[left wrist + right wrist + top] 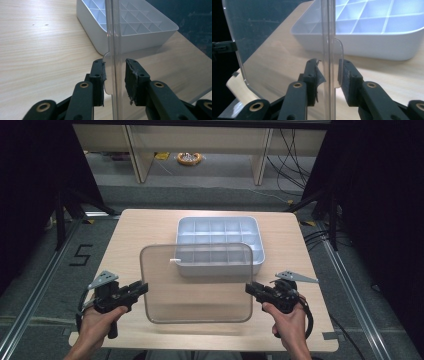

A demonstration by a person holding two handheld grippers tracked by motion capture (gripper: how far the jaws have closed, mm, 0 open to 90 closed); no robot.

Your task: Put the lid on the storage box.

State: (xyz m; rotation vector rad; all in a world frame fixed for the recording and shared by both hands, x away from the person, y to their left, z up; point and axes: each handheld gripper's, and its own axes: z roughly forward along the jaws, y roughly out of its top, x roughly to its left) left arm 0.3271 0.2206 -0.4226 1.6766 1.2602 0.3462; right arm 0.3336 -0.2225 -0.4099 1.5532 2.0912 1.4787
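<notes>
Together, left gripper (145, 289) and right gripper (248, 288) clamp the clear lid (196, 282) above the table (145, 227)

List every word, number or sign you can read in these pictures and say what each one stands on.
"5": black tape mark on the grey floor left of the light wooden table.
Nothing readable on the clear plastic lid, the white compartmented plastic tray or the grippers.
</notes>
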